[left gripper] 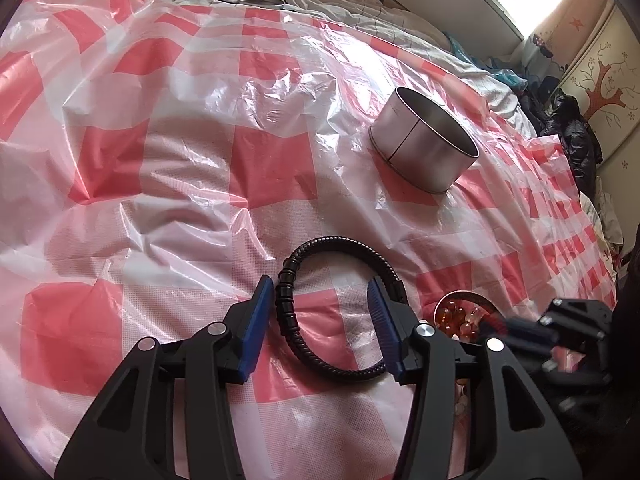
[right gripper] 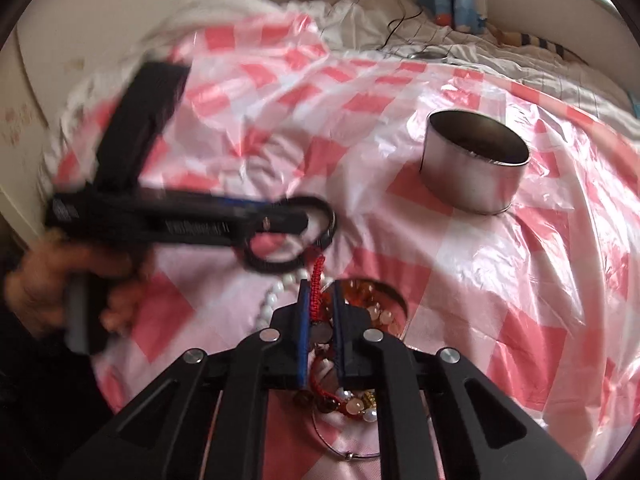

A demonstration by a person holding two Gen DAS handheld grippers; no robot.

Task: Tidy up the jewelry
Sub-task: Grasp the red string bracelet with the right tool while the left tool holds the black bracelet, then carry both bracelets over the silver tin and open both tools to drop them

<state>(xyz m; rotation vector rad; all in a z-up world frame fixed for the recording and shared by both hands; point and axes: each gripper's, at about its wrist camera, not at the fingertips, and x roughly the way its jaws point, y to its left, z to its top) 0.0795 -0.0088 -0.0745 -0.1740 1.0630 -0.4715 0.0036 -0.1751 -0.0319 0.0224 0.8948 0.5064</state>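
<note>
A black braided bracelet (left gripper: pixel 332 364) lies flat on the pink-and-white checked plastic sheet (left gripper: pixel 192 168). My left gripper (left gripper: pixel 320 312) is open over it; the bracelet's beaded left side sits between the blue pads, and neither pad presses on it. In the right wrist view the right gripper (right gripper: pixel 320 320) is shut on a red braided cord bracelet (right gripper: pixel 318 284), above a pile of amber and white beads (right gripper: pixel 360 308). A round metal tin (left gripper: pixel 424 144) (right gripper: pixel 476 164) stands open farther back. A hand (right gripper: pixel 60 292) holds the blurred left gripper (right gripper: pixel 288 212).
The sheet covers a bed with white bedding (left gripper: pixel 400 28) behind it. A round lid (left gripper: pixel 260 0) and a black cable lie on the far bedding. Dark clothes (left gripper: pixel 576 136) are heaped at the right, by a decorated wardrobe. A thin silver hoop (right gripper: pixel 348 454) lies under the right gripper.
</note>
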